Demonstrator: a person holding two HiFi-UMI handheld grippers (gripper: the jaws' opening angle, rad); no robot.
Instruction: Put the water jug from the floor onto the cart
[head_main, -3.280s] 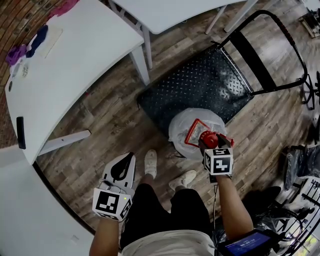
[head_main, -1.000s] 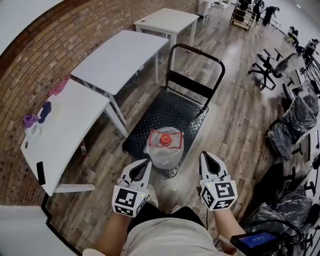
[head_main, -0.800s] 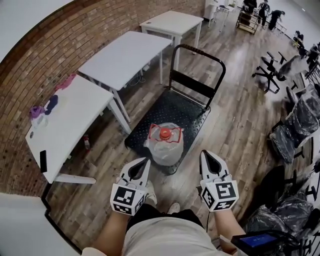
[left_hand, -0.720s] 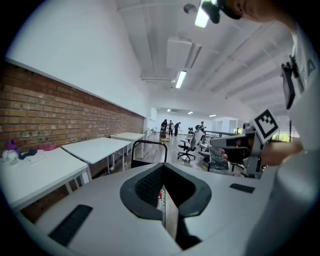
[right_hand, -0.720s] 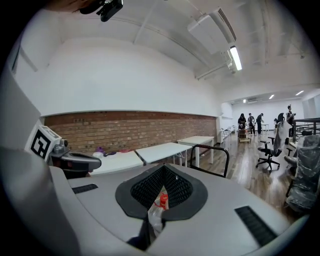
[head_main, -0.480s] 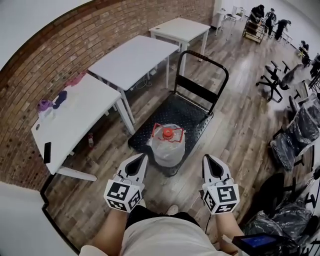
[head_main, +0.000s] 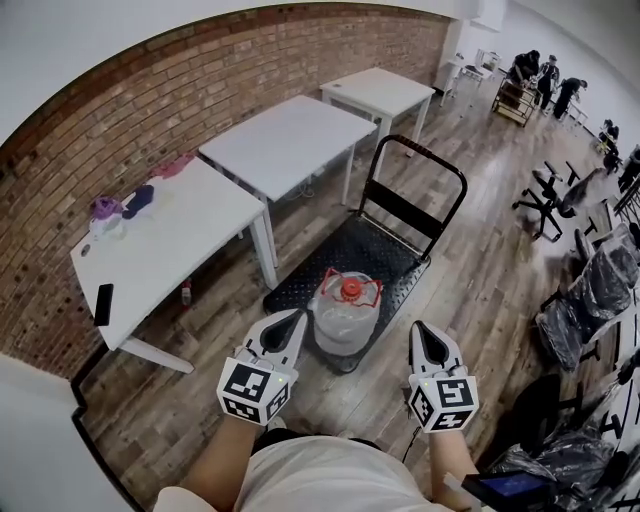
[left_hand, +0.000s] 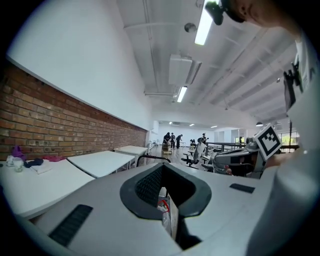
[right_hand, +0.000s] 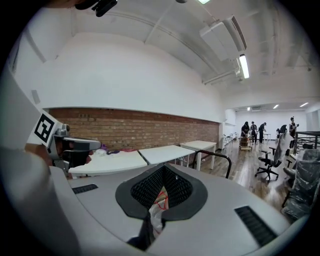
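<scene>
Left gripper (head_main: 295, 320), right gripper (head_main: 419, 332) risen | closed, empty | water jug (head_main: 343, 318) ahead between them, on cart (head_main: 375, 255)

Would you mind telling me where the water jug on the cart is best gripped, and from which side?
Probably the red handle at its neck, approached from above on the near side. The water jug stands upright near the front edge of the cart; its round body looks too wide for the jaws, while the thin handle bars stand clear around the cap.
</scene>
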